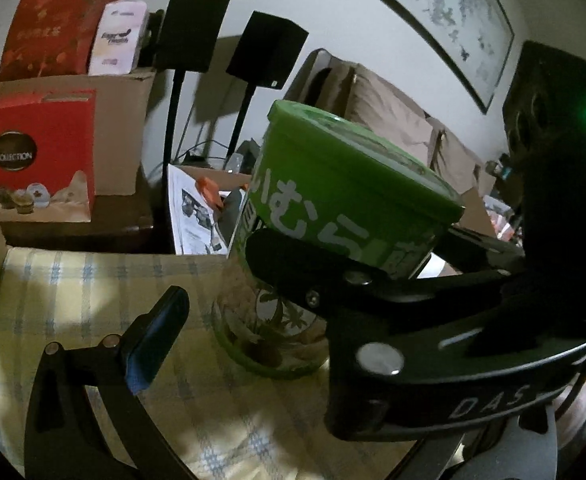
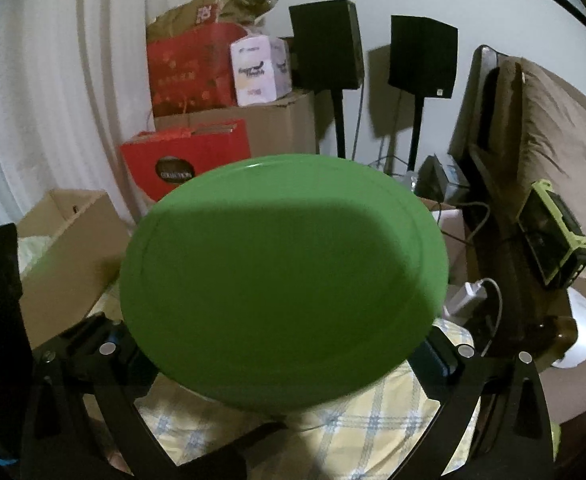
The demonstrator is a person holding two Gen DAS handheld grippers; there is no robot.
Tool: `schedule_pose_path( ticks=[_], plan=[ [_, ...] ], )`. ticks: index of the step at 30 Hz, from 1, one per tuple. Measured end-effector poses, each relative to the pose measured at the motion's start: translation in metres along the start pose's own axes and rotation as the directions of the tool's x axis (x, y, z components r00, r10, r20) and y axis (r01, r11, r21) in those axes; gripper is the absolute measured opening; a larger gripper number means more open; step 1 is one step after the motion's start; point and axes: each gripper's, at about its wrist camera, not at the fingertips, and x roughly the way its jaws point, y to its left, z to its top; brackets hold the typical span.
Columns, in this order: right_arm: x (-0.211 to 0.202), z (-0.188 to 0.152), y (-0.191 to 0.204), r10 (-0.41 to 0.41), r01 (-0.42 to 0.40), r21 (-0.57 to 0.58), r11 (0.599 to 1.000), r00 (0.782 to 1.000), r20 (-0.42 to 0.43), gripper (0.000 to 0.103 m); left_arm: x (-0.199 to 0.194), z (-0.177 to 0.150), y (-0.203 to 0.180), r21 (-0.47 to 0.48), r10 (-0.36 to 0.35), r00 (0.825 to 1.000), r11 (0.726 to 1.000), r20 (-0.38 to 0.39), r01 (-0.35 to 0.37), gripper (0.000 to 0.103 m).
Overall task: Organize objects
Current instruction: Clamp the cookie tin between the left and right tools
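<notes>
- One green tub (image 1: 345, 184), lid on and white lettering on its side, sits tilted between the fingers of your right hand-held gripper (image 2: 281, 352).
- From the right wrist, the tub's lid fills the middle, with a pad (image 2: 127, 354) just beside each edge. The jaws stand wide apart, but I cannot tell whether the pads press on the tub.
- Just below the tub, a clear cup (image 1: 269, 332) with a palm print stands on the checked cloth (image 1: 93, 280). Whether tub and cup touch is hidden by the right finger.
- Your left hand-held gripper (image 1: 293, 320) shows only one finger (image 1: 161, 336), its blue pad over the cloth. The other is hidden behind the right one, so I cannot tell how its jaws stand.
- Beyond the cloth are a red box (image 1: 41, 156), a cardboard box (image 1: 121, 128) and two black speakers (image 1: 267, 50) on stands.
</notes>
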Motion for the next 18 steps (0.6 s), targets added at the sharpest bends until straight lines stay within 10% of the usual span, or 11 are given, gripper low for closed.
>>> schedule_pose_path(
  ticks=[18],
  plan=[
    [-0.032,0.013,0.014,0.098,-0.098,0.024,0.995,0.995,-0.008,0.102,-0.028,0.012,-0.031,0.131,0.013,0.997,0.991,0.079,-0.023,0.098]
  ],
)
